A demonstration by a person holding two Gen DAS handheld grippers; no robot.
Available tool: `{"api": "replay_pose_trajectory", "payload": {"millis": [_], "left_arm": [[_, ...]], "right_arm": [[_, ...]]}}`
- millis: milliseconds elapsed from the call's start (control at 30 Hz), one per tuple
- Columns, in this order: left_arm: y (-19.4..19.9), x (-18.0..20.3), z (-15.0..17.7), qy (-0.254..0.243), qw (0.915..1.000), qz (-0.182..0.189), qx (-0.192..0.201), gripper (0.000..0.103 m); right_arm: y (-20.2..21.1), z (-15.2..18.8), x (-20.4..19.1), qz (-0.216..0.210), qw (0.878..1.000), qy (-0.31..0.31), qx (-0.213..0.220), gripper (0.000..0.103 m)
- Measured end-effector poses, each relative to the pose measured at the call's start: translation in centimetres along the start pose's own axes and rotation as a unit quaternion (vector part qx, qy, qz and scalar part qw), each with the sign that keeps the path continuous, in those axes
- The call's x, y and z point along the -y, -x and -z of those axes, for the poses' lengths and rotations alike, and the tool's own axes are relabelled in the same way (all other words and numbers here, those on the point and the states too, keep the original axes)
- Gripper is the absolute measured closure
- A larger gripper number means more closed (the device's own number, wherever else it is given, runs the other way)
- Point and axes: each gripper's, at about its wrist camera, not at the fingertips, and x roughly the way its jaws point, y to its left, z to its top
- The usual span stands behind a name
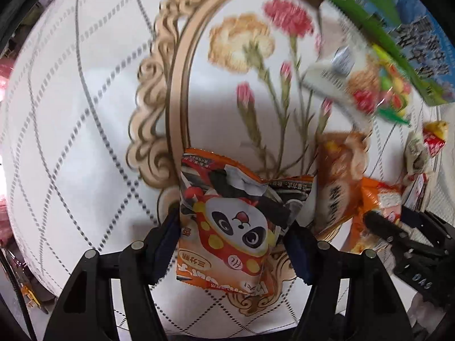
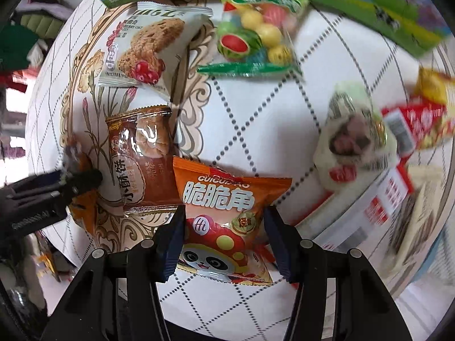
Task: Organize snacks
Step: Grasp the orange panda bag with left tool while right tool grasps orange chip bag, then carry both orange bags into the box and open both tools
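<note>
A: Nearest on the left side?

B: Left gripper (image 1: 231,233), pointing down at the bench (image 1: 71,142). Fingers pinching a crumpled packet (image 1: 236,216) by its side edges. Orange, with a panda print, over the flowered cloth's printed oval frame. Lifted or resting, impossible to tell.

A: And on the right?

B: Right gripper (image 2: 224,227), also pointing down. Fingers pressed against both sides of a puffed packet (image 2: 227,216), same orange and panda, lying over the white quilted part of the cloth.

A: Just beyond that?

B: Brown biscuit pack (image 2: 139,159), flat, touching the puffed packet's upper left corner. Left of it, the other gripper, seen small, with crumpled orange foil in its grip.

A: Farther out?

B: Cookie pack (image 2: 142,48) above the brown one, near it. Candy bag (image 2: 256,34) beside that, with round sweets and a watermelon slice showing. Off to the right, well apart, a blurred pale pack (image 2: 355,139) among red and white wrappers (image 2: 418,125).

A: Farthest?

B: Green box (image 2: 369,0) along the far edge, behind the candy bag.
</note>
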Motion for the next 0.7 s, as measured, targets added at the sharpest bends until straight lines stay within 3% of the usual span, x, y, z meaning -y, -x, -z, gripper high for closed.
{"api": "replay_pose_trajectory", "payload": {"millis": [233, 333, 400, 533, 700], "left_arm": [[-1.5, 2.0, 1.1, -0.014, 0.9994, -0.031, 0.008, 0.034], [-0.5, 4.0, 0.9, -0.008, 0.9989, -0.041, 0.018, 0.052], [0.1, 4.4, 1.5, -0.004, 0.9991, -0.037, 0.019, 0.052], [2.2, 4.2, 2.1, 0.002, 0.9988, -0.041, 0.027, 0.053], [7.9, 4.9, 2.4, 0.01, 0.9984, -0.005, 0.055, 0.053]], "right_arm": [[-1.3, 2.7, 1.0, -0.015, 1.0, -0.026, 0.003, 0.038], [-1.4, 3.8, 1.3, -0.019, 0.999, -0.031, 0.016, 0.045], [-1.2, 3.9, 1.6, -0.029, 0.999, -0.035, 0.024, 0.05], [1.0, 4.5, 2.2, -0.052, 0.997, -0.037, 0.046, 0.051], [6.3, 4.7, 2.6, -0.097, 0.991, -0.028, 0.086, 0.051]]}}
